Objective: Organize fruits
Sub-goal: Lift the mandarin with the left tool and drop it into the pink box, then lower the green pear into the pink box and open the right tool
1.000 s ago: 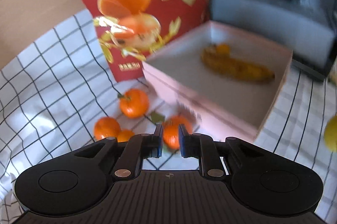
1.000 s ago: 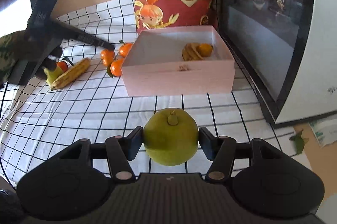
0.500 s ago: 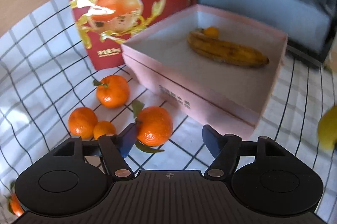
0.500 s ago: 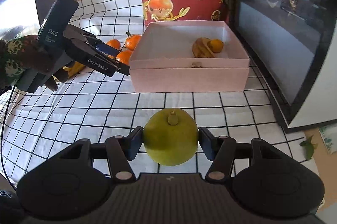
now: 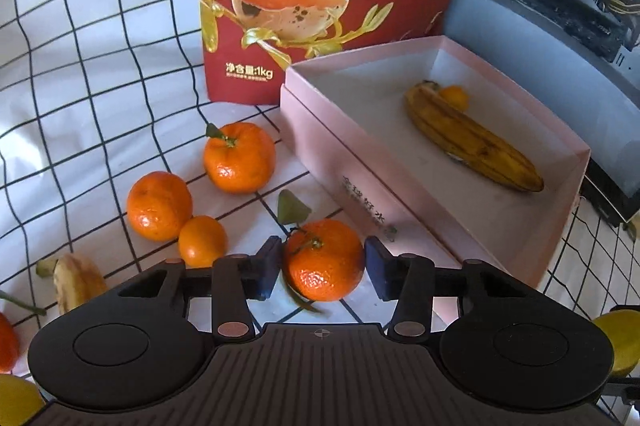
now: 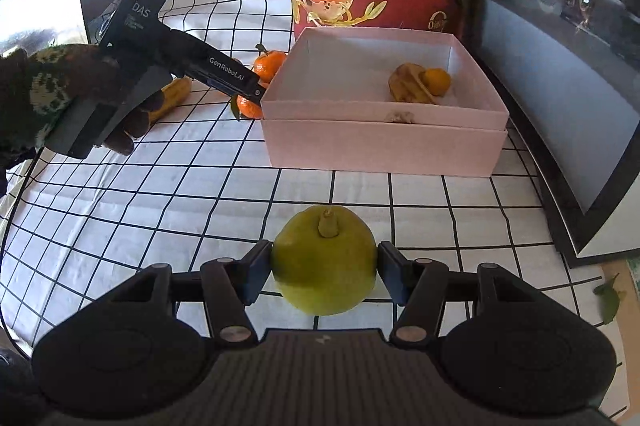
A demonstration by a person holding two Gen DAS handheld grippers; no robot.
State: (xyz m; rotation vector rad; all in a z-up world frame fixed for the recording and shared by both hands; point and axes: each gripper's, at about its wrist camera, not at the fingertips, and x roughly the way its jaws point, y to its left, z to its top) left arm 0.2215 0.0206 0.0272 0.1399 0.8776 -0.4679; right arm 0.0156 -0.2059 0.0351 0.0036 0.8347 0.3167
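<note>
1. Three tangerines [image 5: 239, 157] lie loose on the checked tabletop [image 5: 100, 98], left of the pink box [image 5: 360, 182].
2. The left claw [image 5: 323, 269] straddles a fourth tangerine [image 5: 324, 260] near the box's wall; its jaws have just been closing, the left pad about touching, the right a sliver clear.
3. The box holds a browned banana [image 5: 472, 138] and a small orange [image 5: 454, 96].
4. The right claw [image 6: 324, 276] is clenched on a green pear [image 6: 324, 262], above the tabletop near the box.
</note>
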